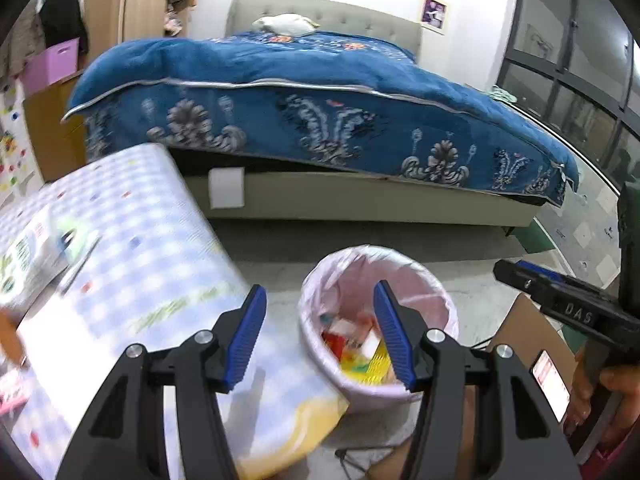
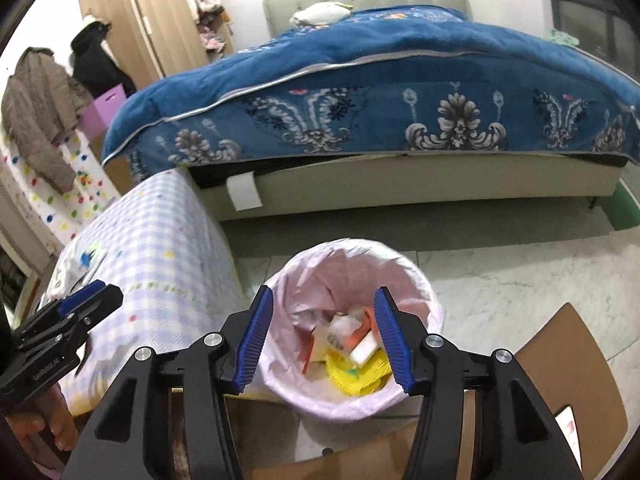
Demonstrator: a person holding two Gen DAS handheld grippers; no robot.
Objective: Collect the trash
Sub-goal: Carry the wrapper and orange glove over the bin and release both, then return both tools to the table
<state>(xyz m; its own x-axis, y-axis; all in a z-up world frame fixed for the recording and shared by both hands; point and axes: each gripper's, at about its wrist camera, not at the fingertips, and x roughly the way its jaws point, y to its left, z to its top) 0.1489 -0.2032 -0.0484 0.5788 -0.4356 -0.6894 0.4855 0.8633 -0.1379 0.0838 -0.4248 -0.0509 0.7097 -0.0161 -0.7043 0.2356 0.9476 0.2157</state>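
Observation:
A round bin with a pink liner [image 2: 424, 300] stands on the floor beside the table. It holds trash [image 2: 352, 360]: a yellow piece, a white and orange packet, red scraps. My right gripper [image 2: 323, 312] hangs open above the bin's mouth, with nothing between its blue pads [image 2: 256, 332]. In the left wrist view the same bin [image 1: 352, 276] and its trash [image 1: 360, 356] lie below my left gripper [image 1: 320, 316], which is open and empty over the bin's near-left rim. Each gripper shows in the other's view: the right gripper [image 1: 508, 270] and the left gripper [image 2: 102, 294].
A table under a blue checked cloth [image 1: 140, 240] borders the bin on the left, with a printed packet [image 1: 32, 256] on it. A bed with a blue quilt [image 2: 400, 80] fills the back. A brown chair seat [image 2: 560, 360] sits at the right, on marble floor [image 2: 500, 280].

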